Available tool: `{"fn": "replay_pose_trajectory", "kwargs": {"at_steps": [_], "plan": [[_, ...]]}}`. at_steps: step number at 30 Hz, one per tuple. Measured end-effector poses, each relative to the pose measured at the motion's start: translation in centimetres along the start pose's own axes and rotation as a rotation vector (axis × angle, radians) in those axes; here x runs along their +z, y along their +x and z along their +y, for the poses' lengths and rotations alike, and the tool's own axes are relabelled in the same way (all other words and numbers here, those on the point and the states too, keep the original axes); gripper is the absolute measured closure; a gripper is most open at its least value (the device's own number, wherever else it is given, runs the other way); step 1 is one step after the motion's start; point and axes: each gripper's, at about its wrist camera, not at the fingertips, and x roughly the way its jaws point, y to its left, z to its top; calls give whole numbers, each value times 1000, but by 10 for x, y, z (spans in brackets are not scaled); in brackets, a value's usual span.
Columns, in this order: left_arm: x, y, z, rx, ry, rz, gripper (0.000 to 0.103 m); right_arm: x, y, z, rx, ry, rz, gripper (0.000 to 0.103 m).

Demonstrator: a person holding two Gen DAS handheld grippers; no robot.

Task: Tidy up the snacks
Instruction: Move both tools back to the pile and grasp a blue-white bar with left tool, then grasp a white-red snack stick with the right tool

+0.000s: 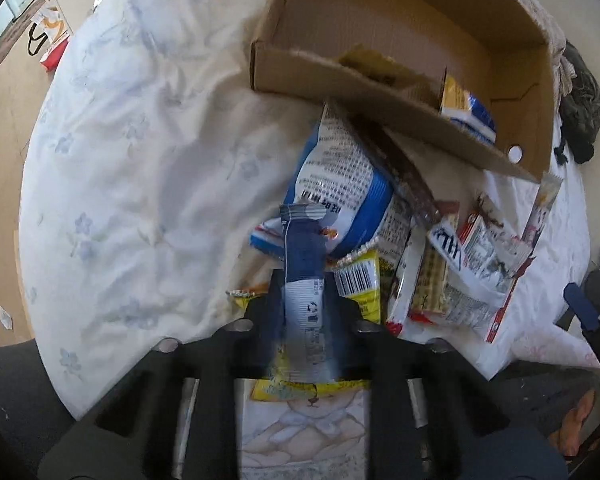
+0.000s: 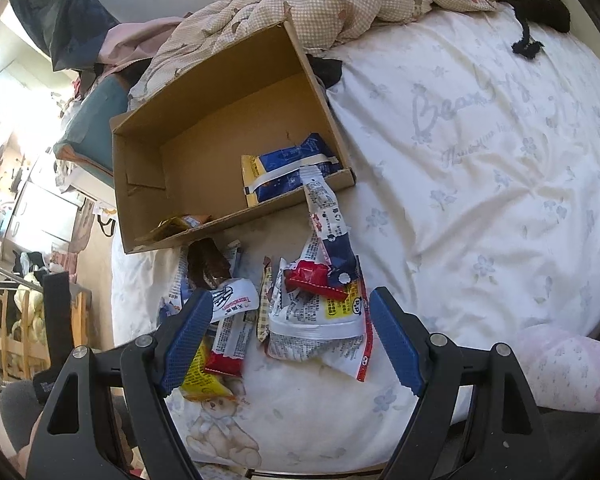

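My left gripper point(image 1: 303, 300) pinches a blue-and-white stick packet point(image 1: 305, 264) in its jaws, above the snack pile point(image 2: 300, 304) on the bed point(image 2: 480, 152). My right gripper point(image 2: 290, 340) hangs with jaws spread, holding nothing. The cardboard box point(image 2: 148, 168) holds only a few packets, so I judge most sorting remains.

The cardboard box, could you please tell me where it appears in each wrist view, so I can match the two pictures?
Left wrist view: the cardboard box fills the upper centre-right, open side toward the camera, beyond the snack pile.
Right wrist view: it sits upper left of centre, with the snacks spread just below its near edge.
Shared landmark: the blue and yellow snack packet lying inside the box.
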Motion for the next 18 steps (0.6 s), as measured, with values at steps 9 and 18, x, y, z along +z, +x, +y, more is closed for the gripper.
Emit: {"fn": "replay_pose_trajectory", "kwargs": {"at_steps": [9, 18], "plan": [[-13, -58, -7, 47, 69, -150, 90, 11, 0, -39, 30, 196, -3, 20], [-5, -87, 5, 51, 59, -228, 90, 37, 47, -33, -98, 149, 82, 24]]}}
